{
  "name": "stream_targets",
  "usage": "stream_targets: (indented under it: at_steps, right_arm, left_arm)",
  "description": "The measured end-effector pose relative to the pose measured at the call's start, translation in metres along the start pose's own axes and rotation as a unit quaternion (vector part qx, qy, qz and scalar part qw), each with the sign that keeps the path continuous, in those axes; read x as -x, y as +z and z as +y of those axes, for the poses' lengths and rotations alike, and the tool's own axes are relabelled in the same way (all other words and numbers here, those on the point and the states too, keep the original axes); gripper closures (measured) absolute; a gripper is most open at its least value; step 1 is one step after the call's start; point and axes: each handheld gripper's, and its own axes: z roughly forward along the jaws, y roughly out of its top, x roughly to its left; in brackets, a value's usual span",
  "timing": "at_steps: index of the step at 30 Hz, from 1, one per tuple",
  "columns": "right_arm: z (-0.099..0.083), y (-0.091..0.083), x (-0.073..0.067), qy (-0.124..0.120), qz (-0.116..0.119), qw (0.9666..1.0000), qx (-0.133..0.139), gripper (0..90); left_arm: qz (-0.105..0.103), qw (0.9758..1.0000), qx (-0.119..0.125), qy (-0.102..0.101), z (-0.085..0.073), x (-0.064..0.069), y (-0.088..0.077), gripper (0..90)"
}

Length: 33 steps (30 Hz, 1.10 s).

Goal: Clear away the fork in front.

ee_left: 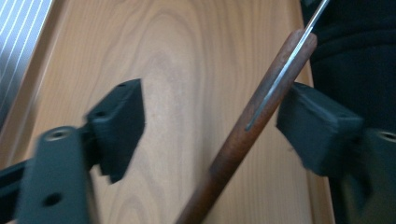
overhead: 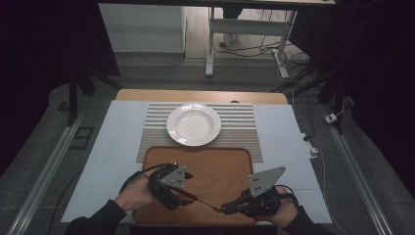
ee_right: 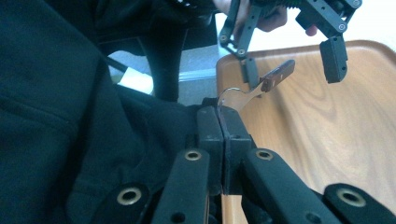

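A wooden tray [overhead: 205, 166] lies on the table [overhead: 117, 142] before a white plate [overhead: 194, 124]; the right gripper [ee_right: 218, 116] pinches a wooden-handled utensil's [ee_right: 275, 76] metal end over the tray; the left gripper's [ee_left: 210, 126] jaws stand spread around its handle.

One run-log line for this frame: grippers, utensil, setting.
left gripper: open, jaws either side of wooden handle | right gripper: shut on utensil's metal end | over wooden tray | white plate empty, on striped mat
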Motion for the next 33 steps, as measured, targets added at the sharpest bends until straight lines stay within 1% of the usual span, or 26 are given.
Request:
stream_targets:
  at_steps: [1,2,3,4,5,7,8,10,11,12,13,15,16,18,19,20,21,23,24,25,26,27,29,30,31,33]
  right_arm:
    - [0.000,0.000,0.000,0.000,0.000,1.0000,0.000,89.8]
    - [0.000,0.001,0.000,-0.003,0.004,1.0000,-0.006,89.8]
    - [0.000,0.001,0.000,-0.003,0.006,0.9999,-0.008,89.8]
    - [0.000,0.002,0.000,-0.003,0.008,0.9999,-0.008,89.7]
    - [0.000,0.002,0.000,-0.004,0.011,0.9999,-0.007,89.8]
    - [0.000,0.003,0.000,-0.005,0.014,0.9998,-0.010,89.8]
    - [0.000,0.003,0.000,-0.005,0.017,0.9998,-0.012,89.8]
    - [0.000,0.004,0.000,-0.007,0.020,0.9997,-0.015,89.8]
    - [-0.001,0.004,0.000,-0.007,0.023,0.9996,-0.015,89.8]
    - [-0.001,0.005,-0.001,-0.006,0.024,0.9995,-0.018,89.8]
    - [-0.001,0.005,0.000,-0.007,0.024,0.9995,-0.021,89.8]
    - [-0.002,0.005,0.000,-0.004,0.027,0.9994,-0.023,89.7]
    - [-0.002,0.006,0.001,-0.005,0.028,0.9993,-0.025,89.8]
    - [-0.002,0.007,0.000,-0.009,0.030,0.9991,-0.028,89.5]
    - [-0.003,0.007,0.000,-0.010,0.032,0.9989,-0.031,89.1]
    - [-0.003,0.007,0.000,-0.010,0.032,0.9989,-0.031,89.1]
    - [-0.003,0.008,0.001,-0.010,0.016,0.9993,-0.032,86.1]
    - [-0.004,0.008,0.002,-0.005,-0.003,0.9994,-0.033,81.1]
    - [-0.005,0.007,0.003,0.000,-0.020,0.9994,-0.028,76.1]
    - [-0.005,0.007,0.004,0.006,-0.031,0.9991,-0.027,74.5]
    - [-0.005,0.006,0.004,0.009,-0.041,0.9988,-0.026,71.0]
    - [-0.005,0.004,0.004,0.011,-0.065,0.9975,-0.024,66.5]
    - [-0.006,0.001,0.004,0.023,-0.087,0.9958,-0.015,62.8]
    - [-0.007,-0.002,0.004,0.028,-0.111,0.9934,-0.011,59.4]
    - [-0.007,-0.004,0.004,0.032,-0.125,0.9916,-0.012,57.2]
    - [-0.010,-0.008,0.004,0.045,-0.159,0.9862,-0.008,50.8]
  left_arm:
    - [0.000,1.0000,0.000,0.000,0.000,0.000,0.000,33.6]
    - [-0.005,0.9999,0.002,0.014,0.000,0.002,0.000,36.0]
    - [-0.012,0.9997,0.002,0.022,0.000,0.003,-0.001,39.3]
    - [-0.012,0.9997,0.002,0.022,0.000,0.003,-0.001,43.0]
    - [-0.020,0.9991,0.005,0.037,0.000,0.005,-0.001,45.0]
    - [-0.029,0.9982,0.002,0.053,0.001,0.007,-0.001,51.2]
    - [-0.029,0.9982,0.002,0.053,0.001,0.007,-0.001,53.5]
    - [-0.045,0.9956,-0.004,0.082,0.001,0.009,0.000,61.1]
    - [-0.049,0.9946,-0.007,0.091,0.002,0.010,0.001,63.7]
    - [-0.055,0.9935,-0.010,0.099,0.002,0.010,0.001,67.5]
    - [-0.055,0.9935,-0.010,0.099,0.002,0.010,0.001,72.7]
    - [-0.062,0.9919,-0.011,0.110,0.002,0.011,0.003,75.5]
    - [-0.062,0.9900,-0.015,0.126,0.002,0.014,0.004,76.3]
    - [-0.069,0.9883,-0.019,0.135,0.002,0.015,0.005,77.6]
    - [-0.069,0.9883,-0.019,0.135,0.002,0.015,0.005,78.3]
    - [-0.069,0.9871,-0.023,0.143,0.002,0.016,0.005,78.3]
    - [-0.067,0.9873,-0.034,0.140,0.002,0.017,0.005,79.9]
    - [-0.067,0.9880,-0.034,0.135,0.001,0.017,0.005,80.1]
    - [-0.064,0.9904,-0.033,0.118,-0.001,0.016,0.003,80.1]
    - [-0.063,0.9910,-0.037,0.112,-0.001,0.015,0.002,80.1]
    - [-0.063,0.9927,-0.039,0.095,-0.002,0.015,0.000,80.1]
    - [-0.060,0.9939,-0.040,0.083,-0.002,0.015,0.000,80.1]
    - [-0.053,0.9961,-0.049,0.050,-0.004,0.014,-0.003,80.0]
    - [-0.050,0.9970,-0.047,0.036,-0.006,0.015,-0.003,80.1]
    - [-0.047,0.9975,-0.049,0.017,-0.007,0.014,-0.005,80.0]
    - [-0.044,0.9974,-0.054,-0.021,-0.009,0.014,-0.008,80.0]
